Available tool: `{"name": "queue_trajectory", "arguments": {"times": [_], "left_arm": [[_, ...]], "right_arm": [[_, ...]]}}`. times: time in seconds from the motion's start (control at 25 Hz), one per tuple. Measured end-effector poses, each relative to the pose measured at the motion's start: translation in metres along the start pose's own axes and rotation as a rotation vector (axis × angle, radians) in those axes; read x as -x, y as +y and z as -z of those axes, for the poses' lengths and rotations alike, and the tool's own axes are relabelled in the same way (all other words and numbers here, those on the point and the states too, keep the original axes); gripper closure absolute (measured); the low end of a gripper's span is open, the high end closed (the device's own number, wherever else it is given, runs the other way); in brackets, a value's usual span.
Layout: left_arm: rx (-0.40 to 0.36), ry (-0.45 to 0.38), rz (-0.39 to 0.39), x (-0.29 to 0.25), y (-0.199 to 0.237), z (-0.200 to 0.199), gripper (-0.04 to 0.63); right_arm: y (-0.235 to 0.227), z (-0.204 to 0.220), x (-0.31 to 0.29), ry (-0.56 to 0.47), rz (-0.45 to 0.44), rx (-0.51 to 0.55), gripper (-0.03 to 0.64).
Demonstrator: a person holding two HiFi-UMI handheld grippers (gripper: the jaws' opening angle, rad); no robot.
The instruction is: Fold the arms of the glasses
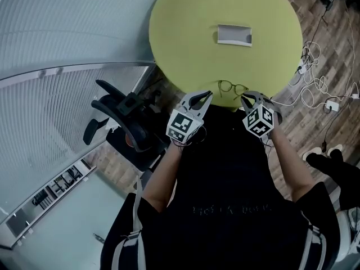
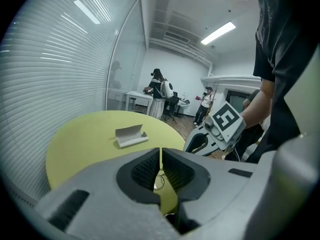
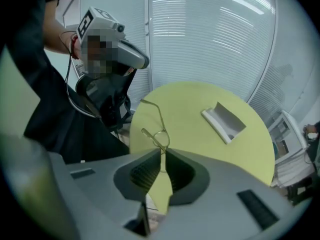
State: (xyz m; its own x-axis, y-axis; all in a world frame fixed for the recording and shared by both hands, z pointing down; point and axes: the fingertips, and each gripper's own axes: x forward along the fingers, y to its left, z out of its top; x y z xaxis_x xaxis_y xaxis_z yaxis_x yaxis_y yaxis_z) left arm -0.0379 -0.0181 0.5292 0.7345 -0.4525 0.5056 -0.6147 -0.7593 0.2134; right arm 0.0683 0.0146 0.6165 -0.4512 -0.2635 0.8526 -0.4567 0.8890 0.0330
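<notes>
Right gripper (image 3: 162,153): the jaws are pressed together on the thin wire frame of the glasses (image 3: 159,134), close to a lens rim. One arm stands out unfolded towards the near edge of the round yellow-green table (image 1: 185,27).

Left gripper (image 2: 160,151): the jaws are closed to a hairline slit. A lens rim shows just past them; no view confirms that they nip the wire.

Procedure, as judged from this position:
- Use the right grip as the anchor and hold the frame low over the table edge.
- Bring the left tips against the open arm near its free end — not at the hinge.
- Swing the arm inward in the plane of the hinge with light force. The wire looks easily bent.

A grey case (image 1: 234,35) lies well apart at mid-table, out of the working area.
</notes>
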Motion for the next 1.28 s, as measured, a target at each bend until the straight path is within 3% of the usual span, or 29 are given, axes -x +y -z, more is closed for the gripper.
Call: {"name": "queue_trajectory", "arguments": {"times": [0.24,0.72,0.88,1.12,1.28], "left_arm": [[0.016,0.012,0.012,0.002,-0.001,0.006,0.571],[0.029,0.014,0.023,-0.002,-0.003,0.01,0.571],[0.048,0.015,0.02,-0.003,-0.003,0.012,0.571],[0.06,0.014,0.014,-0.005,0.0,0.011,0.571],[0.069,0.021,0.007,-0.005,0.001,0.013,0.571]], "right_arm": [[-0.001,0.002,-0.016,0.032,-0.017,-0.045,0.586],[-0.026,0.0,-0.019,0.043,0.06,-0.074,0.583],[-0.028,0.004,-0.024,0.075,0.057,0.013,0.583],[-0.022,0.006,-0.042,0.135,0.006,0.234,0.583],[-0.019,0.008,-0.049,0.155,-0.03,0.286,0.583]]}}
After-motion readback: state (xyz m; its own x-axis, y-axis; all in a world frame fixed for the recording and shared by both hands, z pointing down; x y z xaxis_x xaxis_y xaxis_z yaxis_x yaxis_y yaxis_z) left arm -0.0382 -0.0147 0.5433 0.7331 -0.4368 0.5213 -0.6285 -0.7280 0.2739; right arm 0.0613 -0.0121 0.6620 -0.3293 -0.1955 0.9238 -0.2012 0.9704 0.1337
